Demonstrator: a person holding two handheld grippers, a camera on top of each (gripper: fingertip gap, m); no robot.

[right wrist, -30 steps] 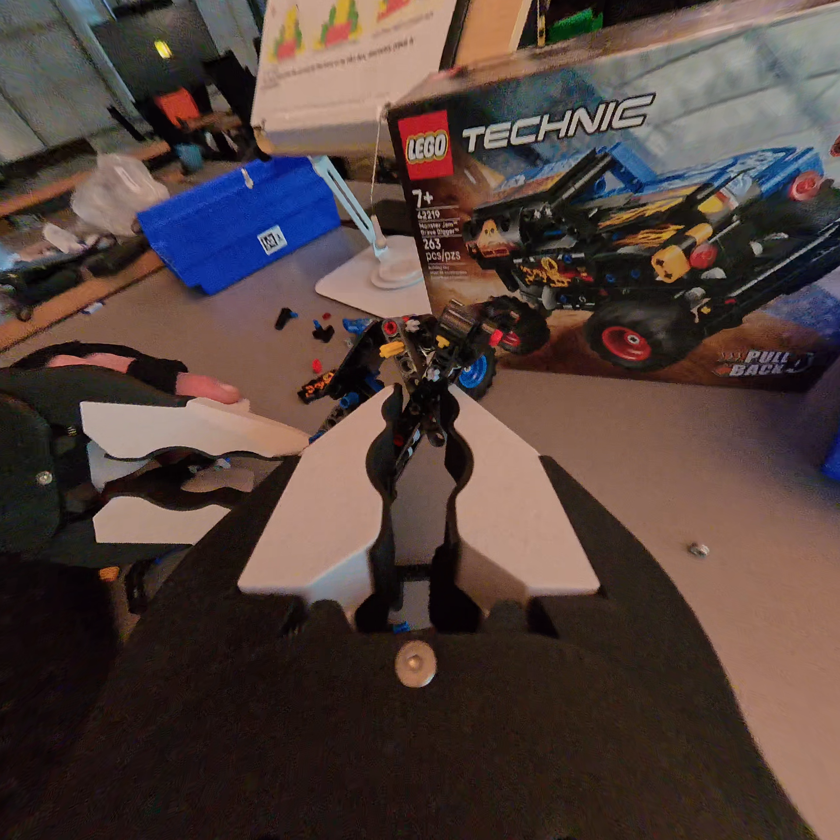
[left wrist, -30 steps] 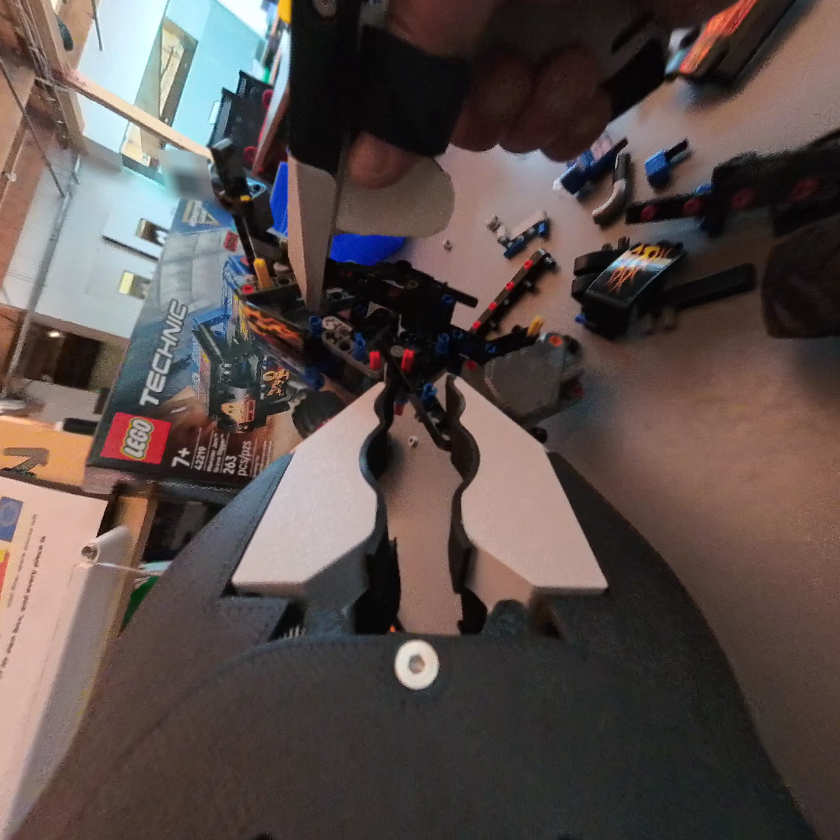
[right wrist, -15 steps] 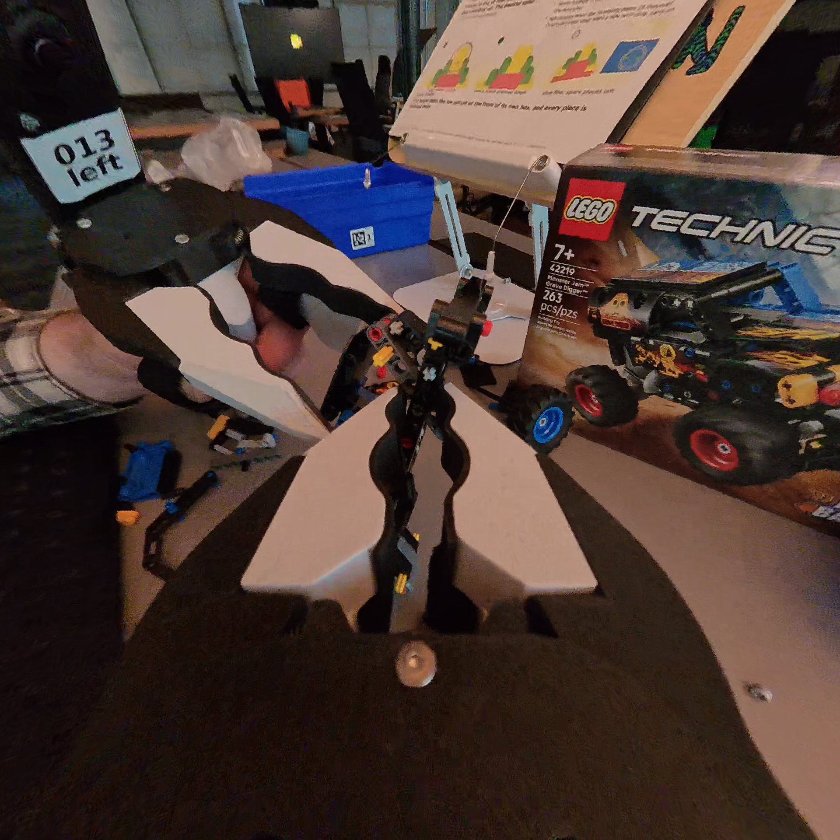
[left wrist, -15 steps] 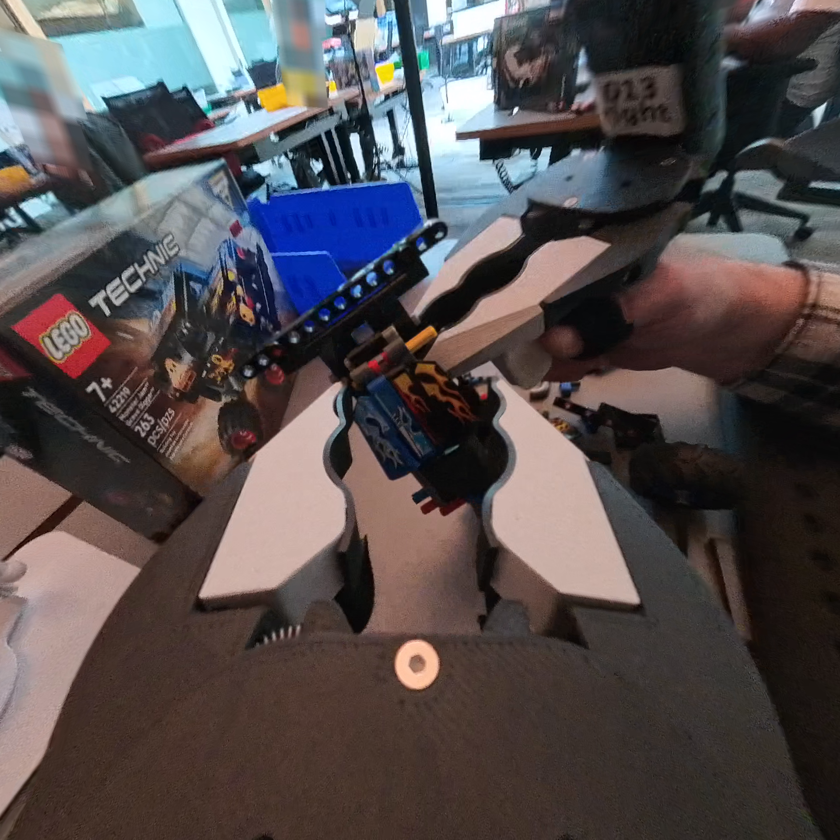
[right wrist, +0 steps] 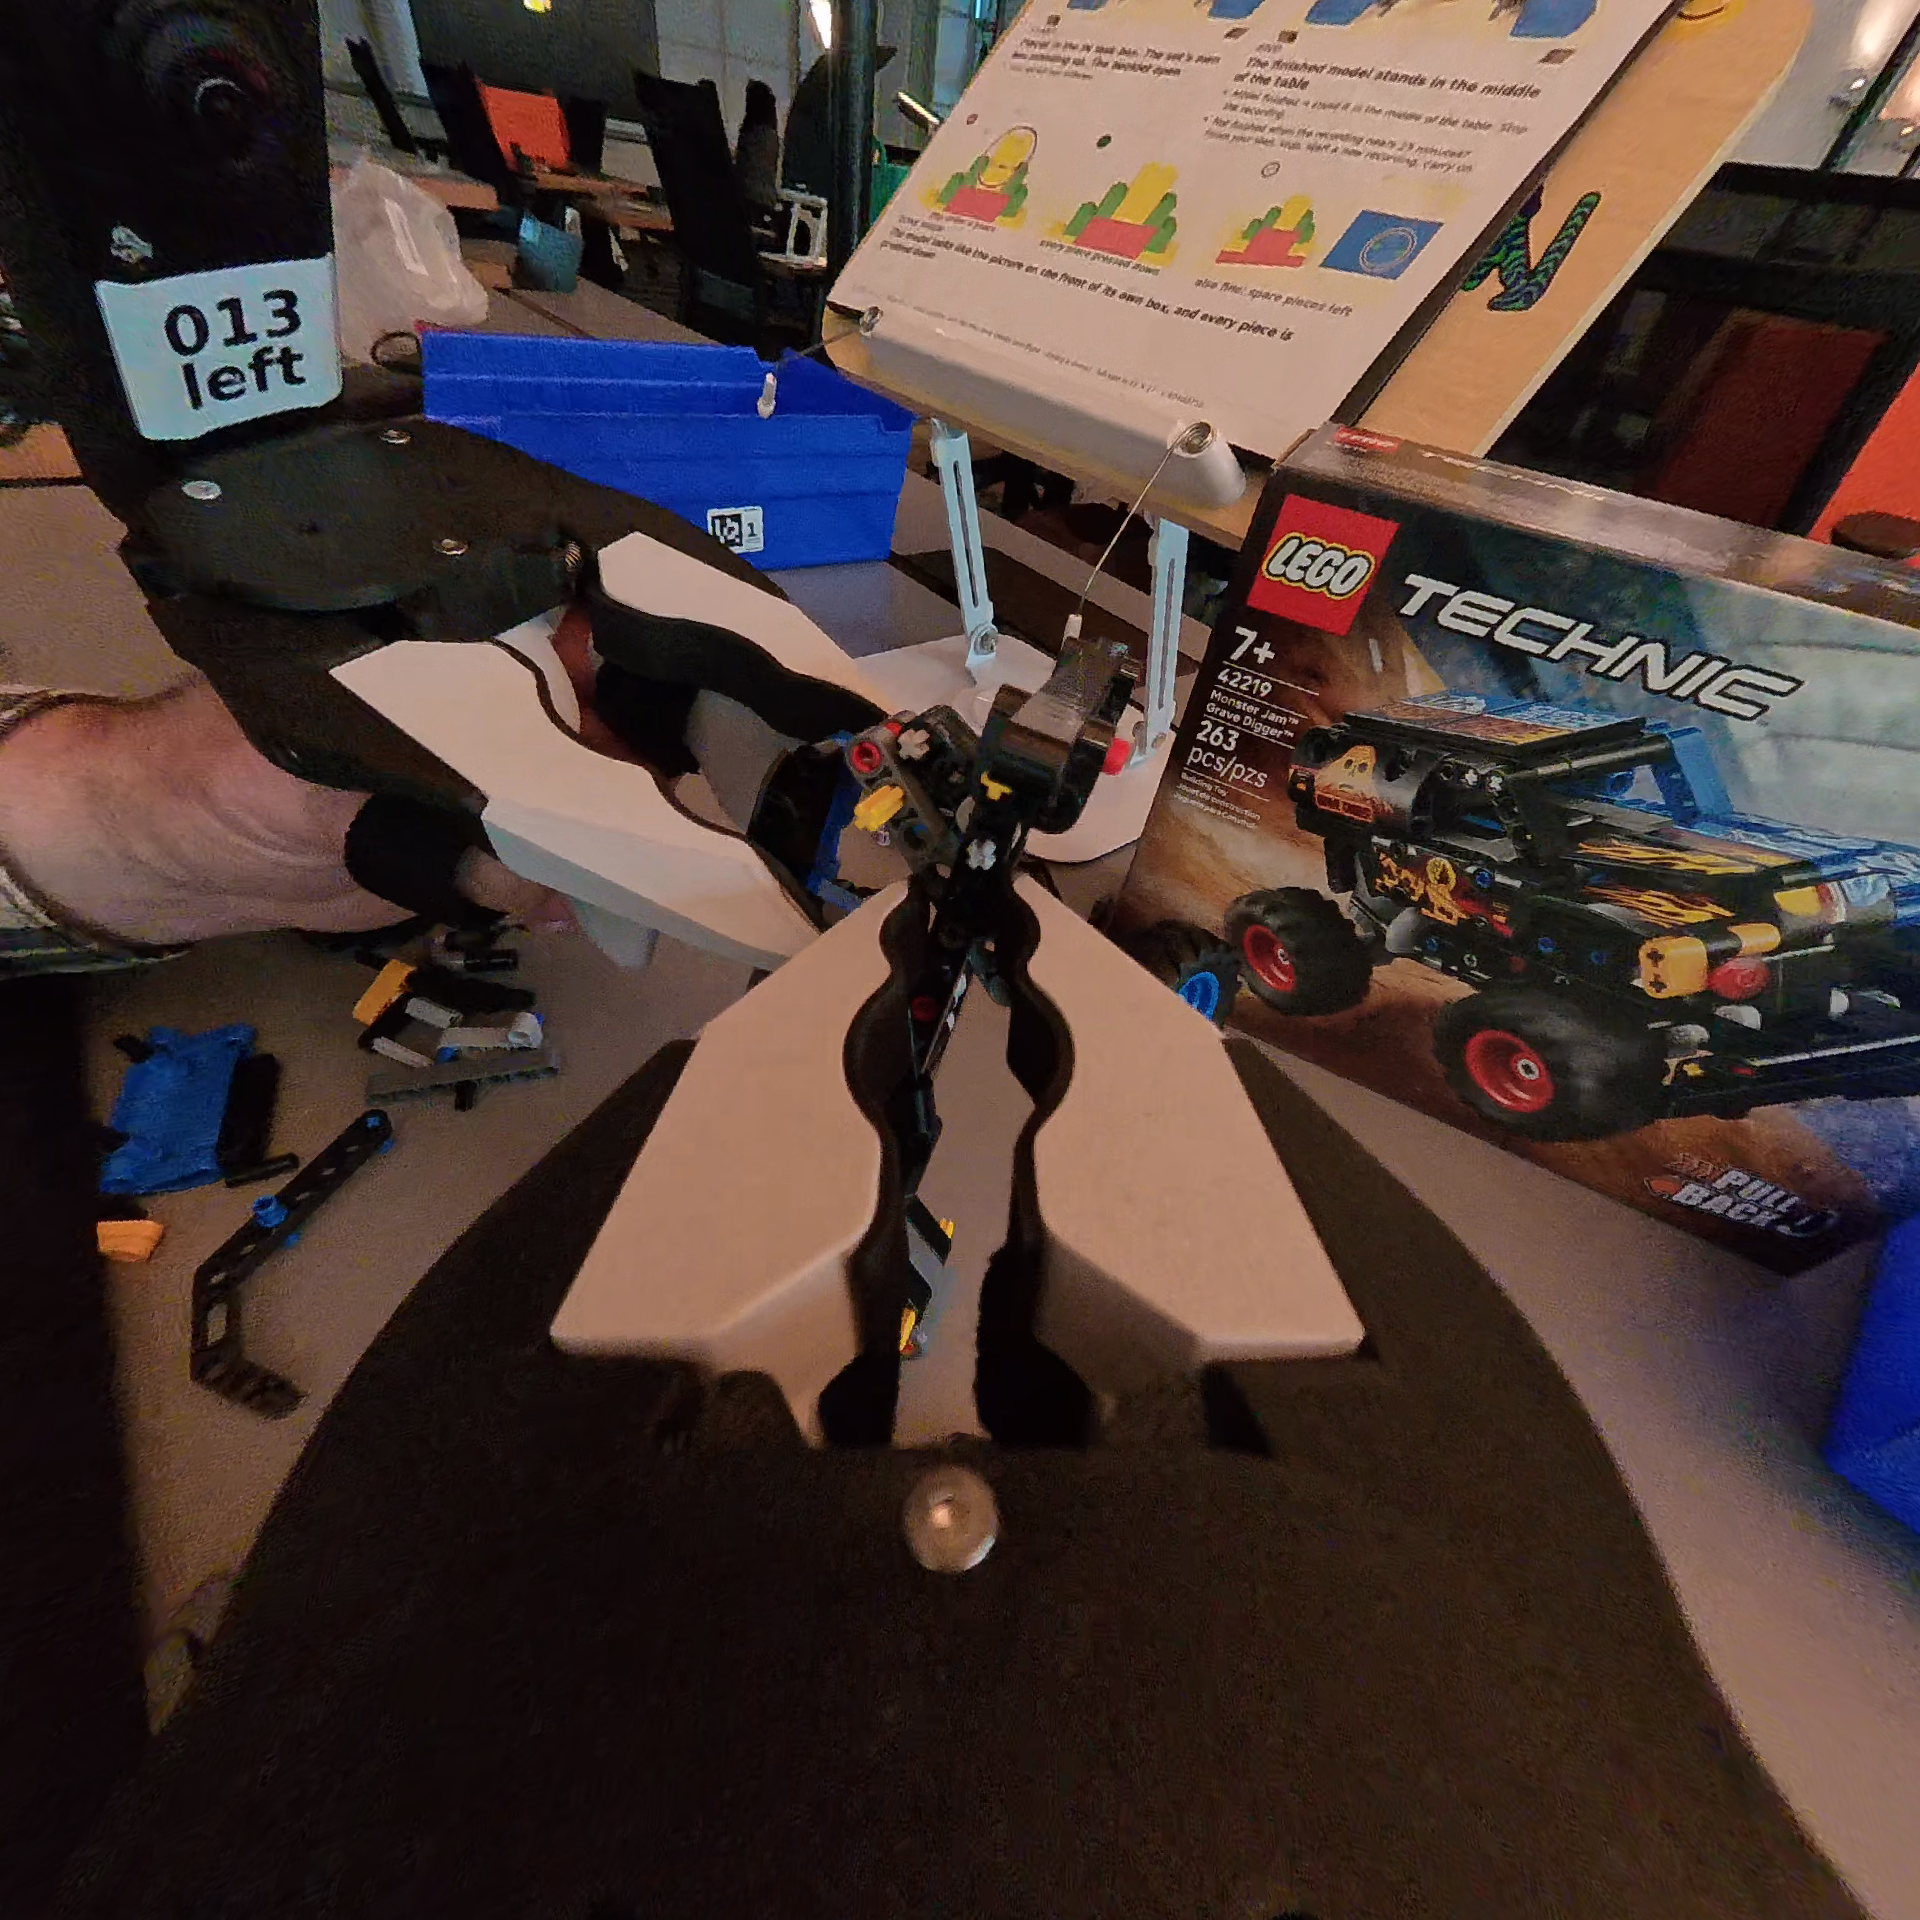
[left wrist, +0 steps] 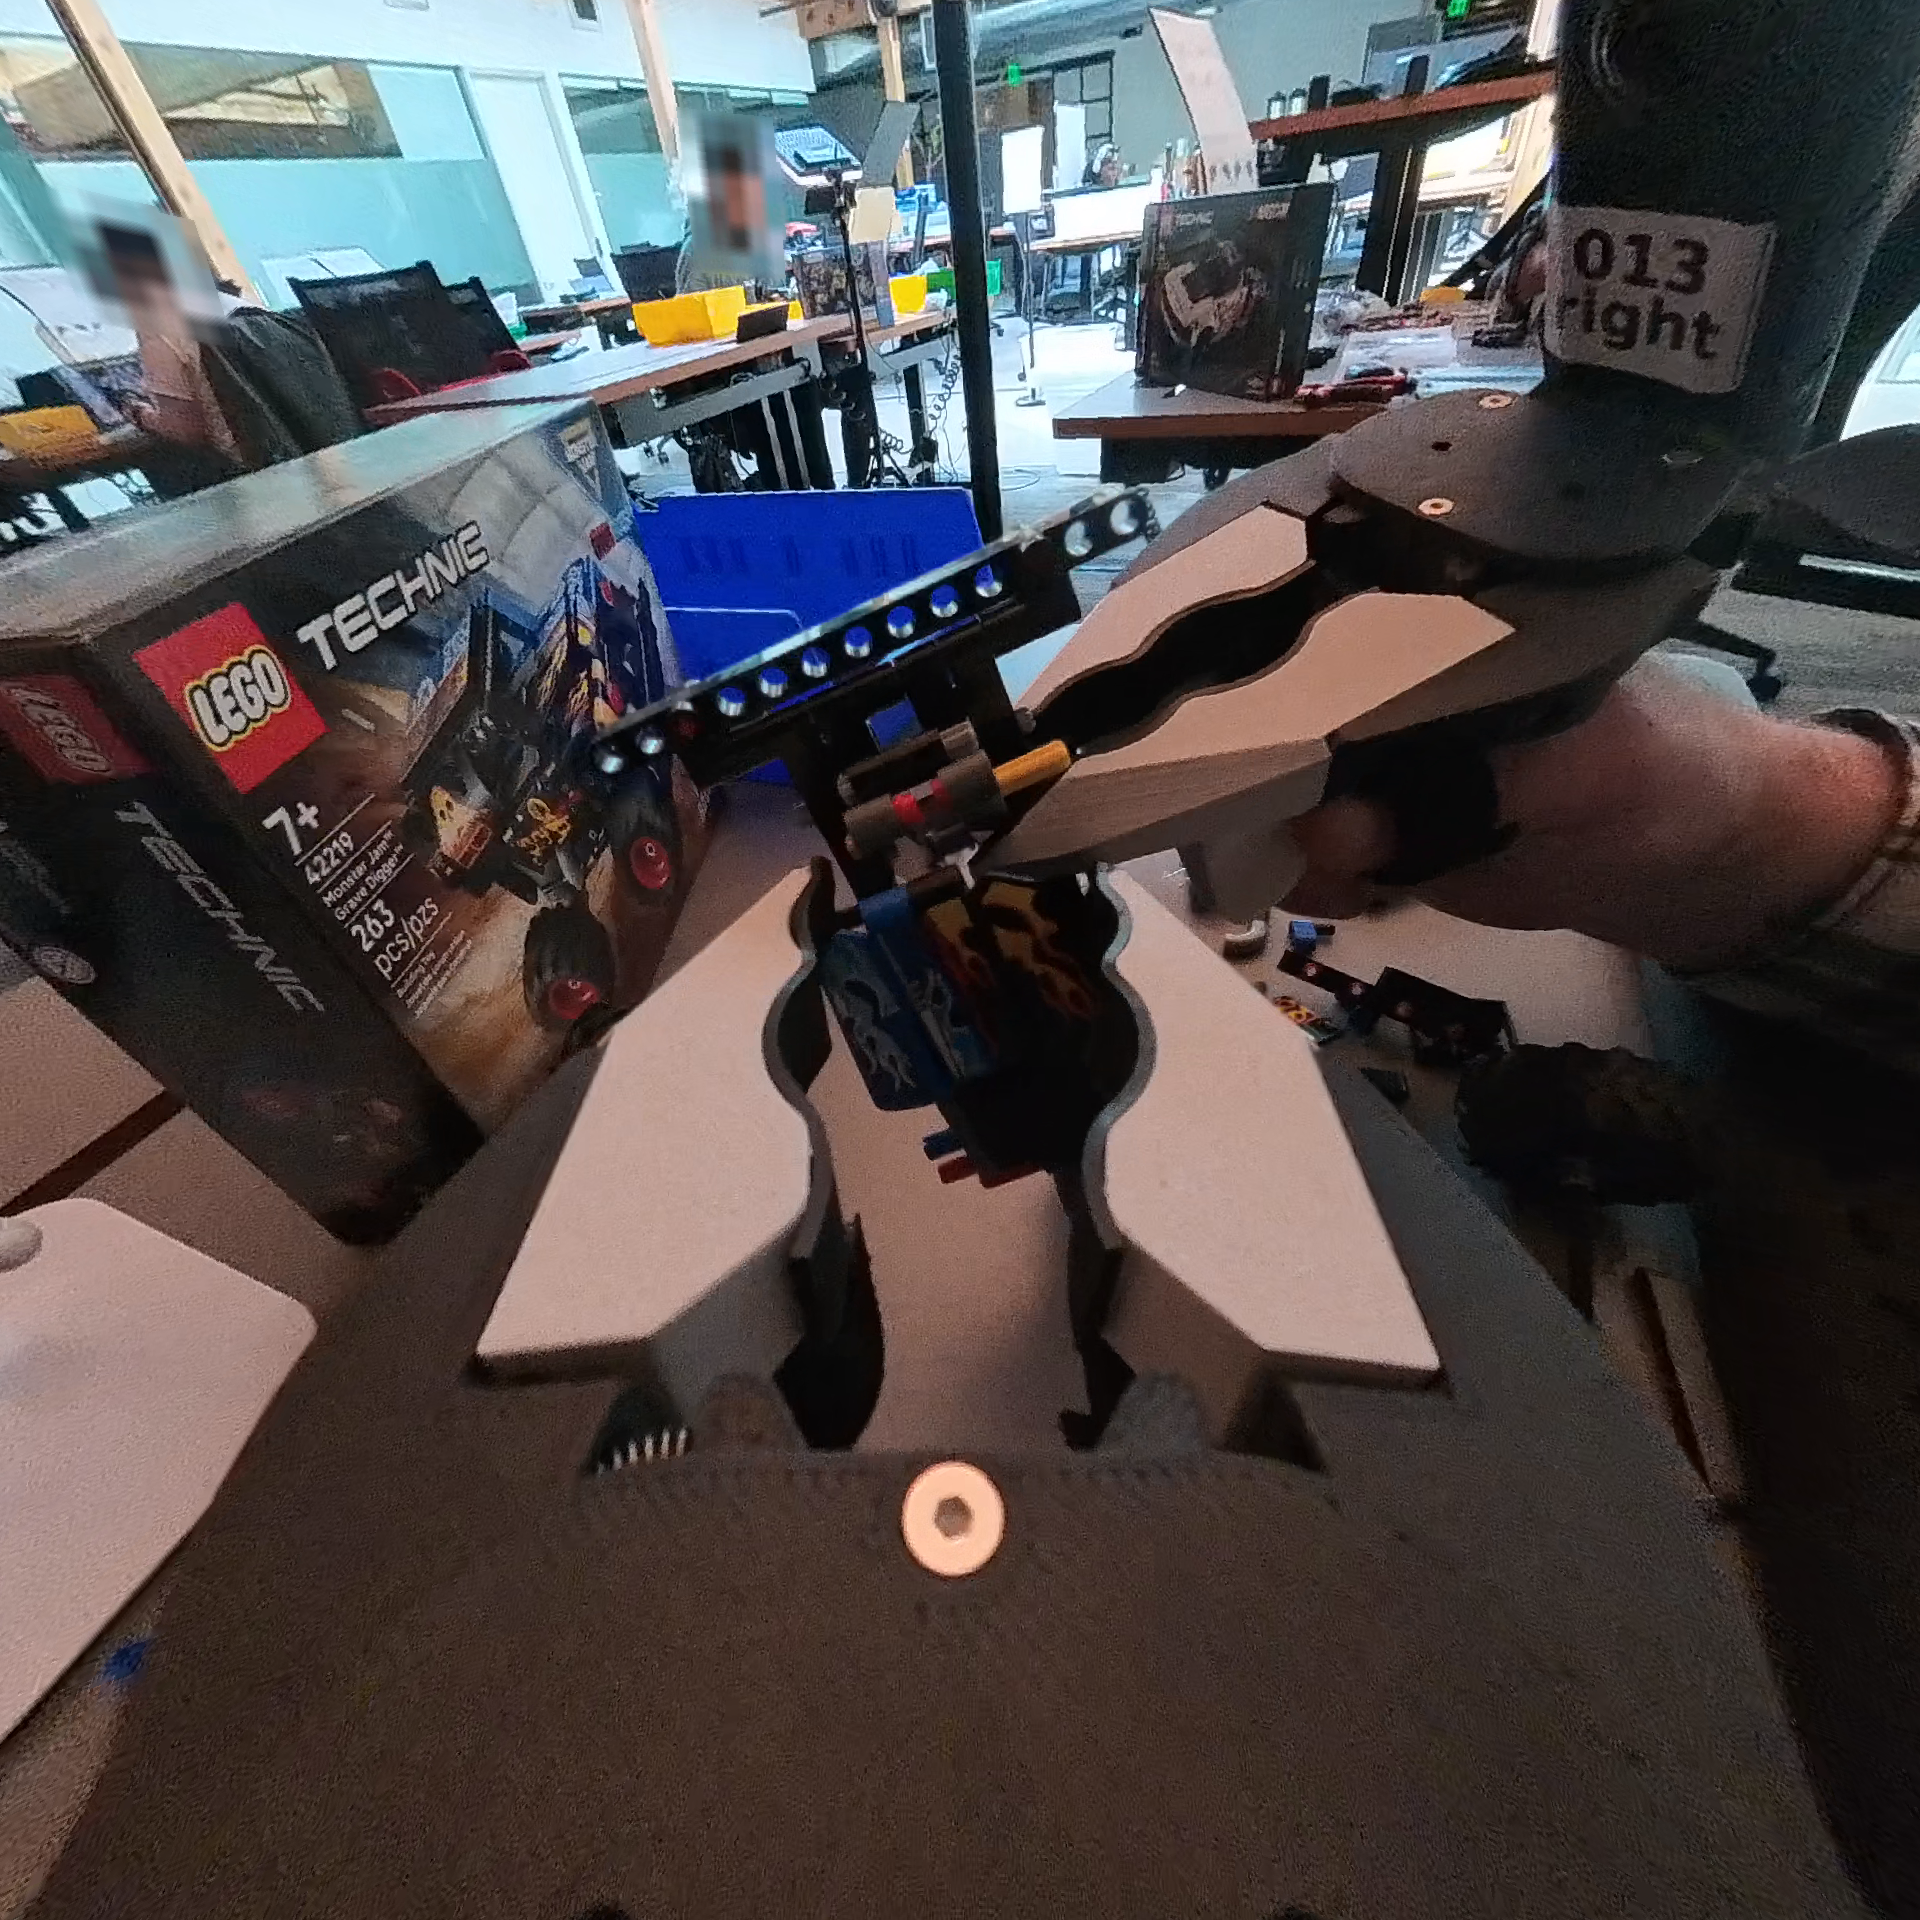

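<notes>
Much of the brick assembly (left wrist: 966, 977) is hidden: its lower end sits deep between the white fingers, and where its black frame joins the flame-printed panels cannot be made out. The right edge of the set box (right wrist: 1538, 862) is cut off.

The pale worktop (right wrist: 1558, 1351) stands in an open office with desks behind. Left of the set box stand a blue bin (right wrist: 665, 436) and a white document stand (right wrist: 1070, 395); loose pieces (right wrist: 436, 1029) lie farther left.

The assembly is lifted in front of the box — the left hand-held gripper (left wrist: 961, 997) is clamped around its flame-printed panels, the right hand-held gripper (right wrist: 961, 997) is clenched on its thin black frame.
</notes>
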